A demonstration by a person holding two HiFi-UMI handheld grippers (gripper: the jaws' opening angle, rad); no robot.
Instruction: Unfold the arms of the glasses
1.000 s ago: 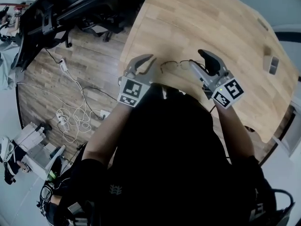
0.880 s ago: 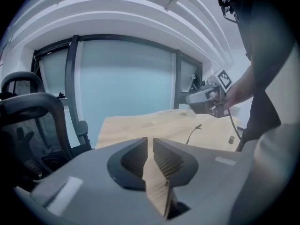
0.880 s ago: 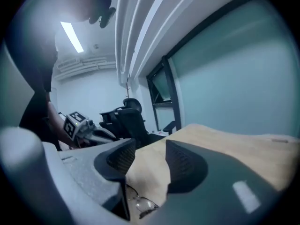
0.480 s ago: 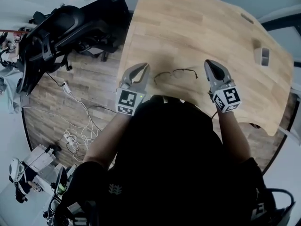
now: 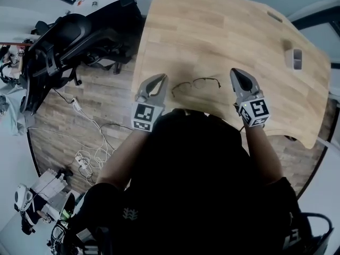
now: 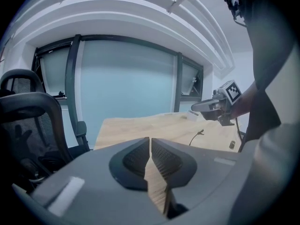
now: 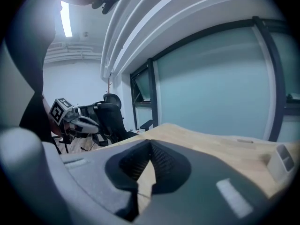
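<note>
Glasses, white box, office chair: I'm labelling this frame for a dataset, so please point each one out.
Glasses [image 5: 193,83]: head view, the bridge between the two lenses.
White box [image 5: 294,58]: head view, its top face.
Office chair [image 5: 69,32]: head view, the dark backrest.

Right tool [image 5: 236,73] has drawn off to the right of the glasses [image 5: 195,83]; a second ago it stood at their right end, now it is apart from them. Its jaws, then wide, have just closed together on nothing. Left tool [image 5: 161,79]: jaws likewise just closed, nothing between them.
</note>
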